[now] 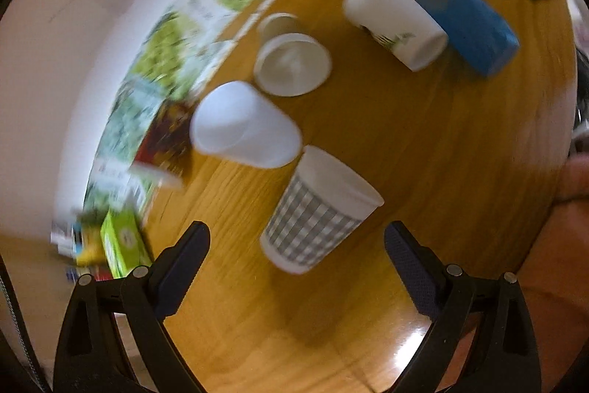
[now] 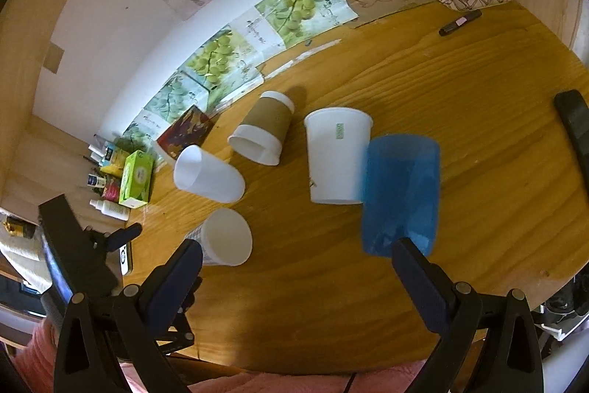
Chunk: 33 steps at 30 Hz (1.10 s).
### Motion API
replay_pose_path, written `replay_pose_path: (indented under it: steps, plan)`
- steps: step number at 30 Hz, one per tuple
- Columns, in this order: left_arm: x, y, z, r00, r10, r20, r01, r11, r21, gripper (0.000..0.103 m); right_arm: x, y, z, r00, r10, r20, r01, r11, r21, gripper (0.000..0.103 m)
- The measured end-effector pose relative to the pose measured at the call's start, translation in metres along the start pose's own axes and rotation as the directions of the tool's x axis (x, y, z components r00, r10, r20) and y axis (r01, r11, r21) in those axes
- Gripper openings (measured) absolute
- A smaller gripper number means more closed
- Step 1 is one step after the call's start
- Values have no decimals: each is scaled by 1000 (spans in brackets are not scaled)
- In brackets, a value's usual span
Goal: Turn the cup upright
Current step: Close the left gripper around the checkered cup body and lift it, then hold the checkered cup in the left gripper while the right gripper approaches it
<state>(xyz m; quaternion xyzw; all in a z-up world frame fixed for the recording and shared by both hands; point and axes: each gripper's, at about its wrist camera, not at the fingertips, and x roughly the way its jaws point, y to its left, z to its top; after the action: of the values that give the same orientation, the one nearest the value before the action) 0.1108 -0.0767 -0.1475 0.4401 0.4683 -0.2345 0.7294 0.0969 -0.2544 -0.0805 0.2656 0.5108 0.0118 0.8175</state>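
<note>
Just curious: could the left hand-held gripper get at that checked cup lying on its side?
Probably yes: the left hand-held gripper is open, and the checked cup lies just ahead between its fingers with nothing between.

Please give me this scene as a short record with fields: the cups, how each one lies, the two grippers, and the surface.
surface: wooden table
checked cup: on its side
plain white cup: on its side
brown-sleeved cup: on its side
white cup with green label: on its side
blue cup: on its side, beside the labelled cup
left gripper: open, checked cup ahead of its fingers
right gripper: open, holding nothing
</note>
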Motion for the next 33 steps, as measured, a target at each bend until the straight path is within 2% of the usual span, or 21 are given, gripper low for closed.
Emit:
replay_pose_path:
  steps: [7,10,13,16,27,30,33]
  plan:
    - [32,-9,16,996,-44,-83,53,993,106,96,6,-16,9,1000,-4,-25,5,1000,27,103]
    - [41,-9,18,991,-68,-114,81,991,106,90,8,-21,11,999,-6,-37,7,999,37,103]
    - [47,-8,19,983,-104,-153,119,989,89,88,10,-25,13,999,-6,-48,8,999,44,103]
    - [52,-6,22,977,-131,-170,146,986,75,77,12,-27,14,998,0,-61,3,999,47,103]
    - [51,-1,25,964,-197,-177,205,978,28,74,29,-24,14,987,36,-156,-32,999,29,103]
    - [51,3,28,952,-245,-185,246,969,-20,71,32,-23,12,984,36,-177,-31,999,28,103]
    - [50,6,28,929,-316,-195,303,948,-93,71,33,-22,11,981,41,-189,-34,999,35,103]
